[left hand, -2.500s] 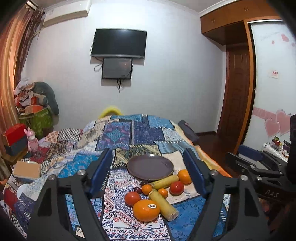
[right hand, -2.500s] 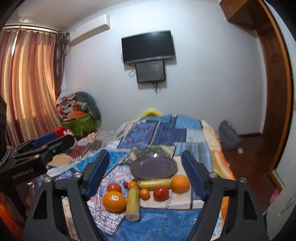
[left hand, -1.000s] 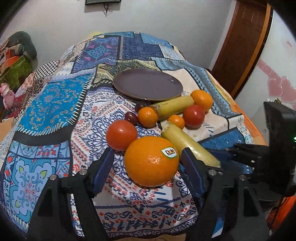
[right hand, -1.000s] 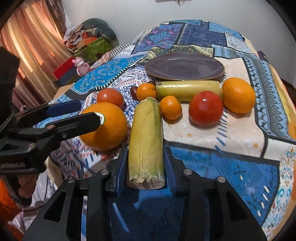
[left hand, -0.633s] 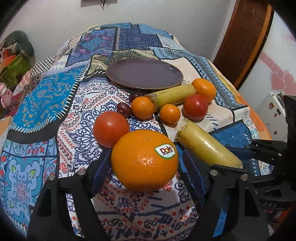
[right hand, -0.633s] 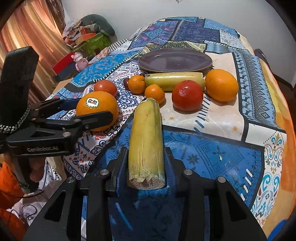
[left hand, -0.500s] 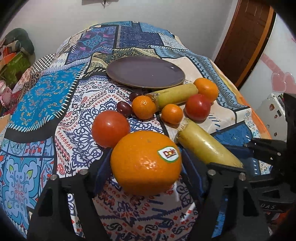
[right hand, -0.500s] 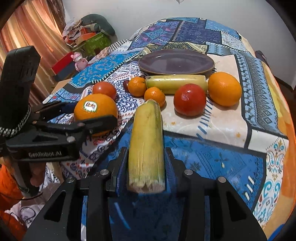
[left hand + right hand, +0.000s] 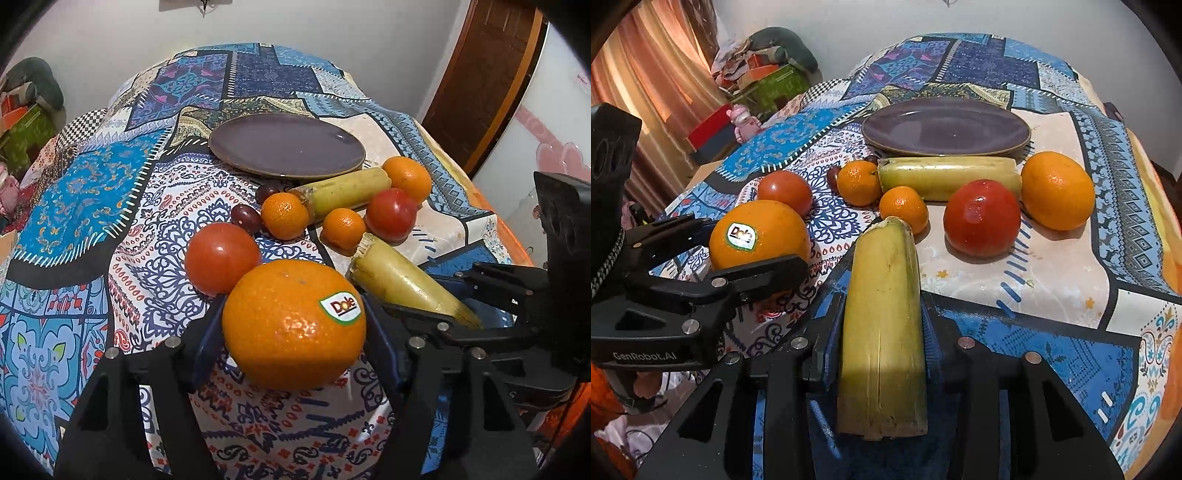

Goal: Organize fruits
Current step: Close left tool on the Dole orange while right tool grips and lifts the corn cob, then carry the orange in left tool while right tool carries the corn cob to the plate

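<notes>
In the left wrist view, the left gripper clamps a large Dole-stickered orange low, short of the dark round plate — best lifted level and set down gently — while the right view shows the right gripper gripping a yellow-green cane stalk, pointing platewards.

Bare plate behind crowded fruits

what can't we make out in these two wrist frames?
- Left wrist: the underside of the orange and its contact with the pads are hidden by the fruit itself.
- Right wrist: the stalk hides its pads.
- Right wrist: the dark fruits are mostly hidden behind a mandarin.
- Neither view shows the plate's far-side cloth.
</notes>
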`<move>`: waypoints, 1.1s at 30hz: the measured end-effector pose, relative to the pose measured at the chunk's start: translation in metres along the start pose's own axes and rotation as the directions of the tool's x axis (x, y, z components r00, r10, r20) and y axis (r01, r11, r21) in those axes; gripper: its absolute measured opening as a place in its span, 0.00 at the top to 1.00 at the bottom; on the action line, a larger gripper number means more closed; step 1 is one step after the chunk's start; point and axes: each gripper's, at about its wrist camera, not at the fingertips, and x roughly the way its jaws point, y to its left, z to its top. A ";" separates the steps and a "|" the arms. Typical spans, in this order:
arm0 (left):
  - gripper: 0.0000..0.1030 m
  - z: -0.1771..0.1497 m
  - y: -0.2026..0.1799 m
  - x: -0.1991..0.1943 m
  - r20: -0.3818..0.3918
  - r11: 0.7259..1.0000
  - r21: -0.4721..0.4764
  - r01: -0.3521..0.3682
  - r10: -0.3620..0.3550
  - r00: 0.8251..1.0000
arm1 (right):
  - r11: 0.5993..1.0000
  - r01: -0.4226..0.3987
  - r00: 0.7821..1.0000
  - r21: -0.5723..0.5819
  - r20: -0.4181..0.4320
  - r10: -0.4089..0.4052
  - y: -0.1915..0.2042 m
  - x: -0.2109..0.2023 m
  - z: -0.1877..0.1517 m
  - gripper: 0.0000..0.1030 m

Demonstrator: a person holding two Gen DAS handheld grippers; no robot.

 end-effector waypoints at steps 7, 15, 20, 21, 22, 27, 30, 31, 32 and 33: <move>0.33 0.006 -0.005 -0.017 0.041 1.000 0.020 0.003 -0.003 0.999 | 1.000 0.005 0.998 0.012 0.055 -0.006 -0.004 -0.018 0.007 0.66; 0.33 0.034 -0.008 -0.044 0.136 0.999 0.047 -0.007 0.001 0.991 | 1.000 0.027 0.990 0.014 0.141 -0.028 -0.006 -0.041 0.028 0.66; 0.33 0.061 -0.007 -0.054 0.197 0.998 0.056 -0.031 0.019 0.980 | 0.999 0.050 0.977 0.010 0.207 -0.051 -0.011 -0.055 0.048 0.66; 0.33 0.066 -0.007 -0.055 0.208 0.998 0.056 -0.035 0.022 0.978 | 0.999 0.053 0.974 0.011 0.220 -0.054 -0.013 -0.058 0.053 0.66; 0.33 0.072 -0.006 -0.057 0.218 0.998 0.055 -0.038 0.025 0.976 | 0.998 0.058 0.971 0.011 0.232 -0.059 -0.013 -0.061 0.057 0.66; 0.33 0.101 0.001 -0.058 0.254 0.998 0.038 -0.044 0.033 0.967 | 0.997 0.081 0.955 0.016 0.284 -0.082 -0.024 -0.068 0.081 0.66; 0.33 0.117 0.007 -0.055 0.262 0.999 0.026 -0.042 0.034 0.964 | 0.996 0.091 0.948 0.023 0.303 -0.093 -0.032 -0.069 0.096 0.66; 0.33 0.122 0.009 -0.053 0.263 0.999 0.023 -0.044 0.036 0.964 | 0.995 0.095 0.947 0.024 0.307 -0.098 -0.034 -0.067 0.102 0.66; 0.33 0.127 0.011 -0.050 0.264 0.999 0.021 -0.046 0.039 0.964 | 0.995 0.098 0.946 0.023 0.309 -0.101 -0.035 -0.066 0.104 0.66; 0.33 0.131 0.012 -0.047 0.265 0.999 0.020 -0.050 0.043 0.963 | 0.995 0.102 0.945 0.023 0.310 -0.104 -0.037 -0.064 0.108 0.66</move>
